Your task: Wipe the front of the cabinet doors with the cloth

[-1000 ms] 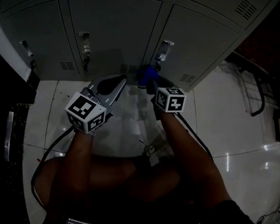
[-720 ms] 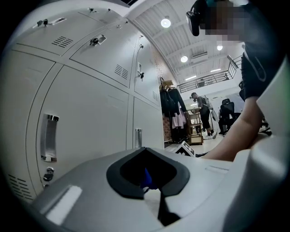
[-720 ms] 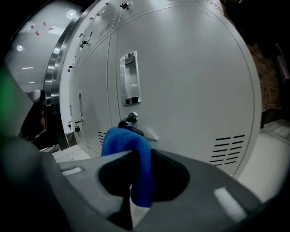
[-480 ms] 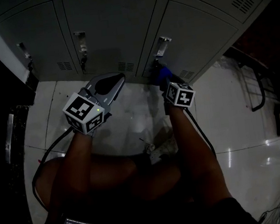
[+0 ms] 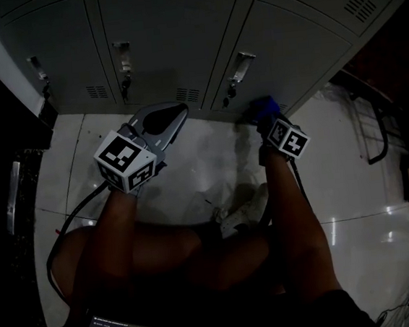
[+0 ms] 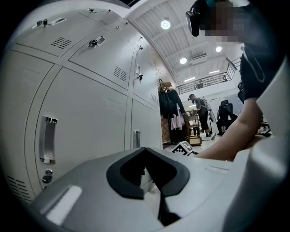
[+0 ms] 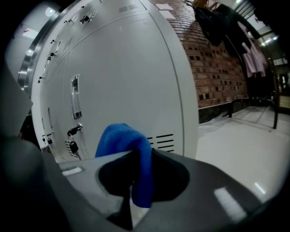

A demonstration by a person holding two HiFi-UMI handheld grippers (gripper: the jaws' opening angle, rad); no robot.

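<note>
A blue cloth (image 5: 262,107) (image 7: 131,154) is pinched in my right gripper (image 5: 266,113) (image 7: 133,179), which is shut on it low against the bottom of a grey cabinet door (image 5: 294,48) (image 7: 131,77). That door's handle and lock (image 5: 236,76) (image 7: 74,102) lie just left of the cloth. My left gripper (image 5: 162,121) (image 6: 152,174) hangs shut and empty in front of the middle door (image 5: 162,33), near its bottom edge. In the left gripper view the jaws meet with nothing between them.
The grey lockers have lower doors with vents (image 5: 187,94) and handles (image 5: 123,62). A glossy white tiled floor (image 5: 204,159) runs below them. A dark metal rail (image 5: 376,134) stands at the right. In the left gripper view, clothes on a rack (image 6: 172,108) and people are far off.
My right gripper has slid the blue cloth to the right along the bottom of the right-hand door, past its handle. The left gripper has barely moved.
</note>
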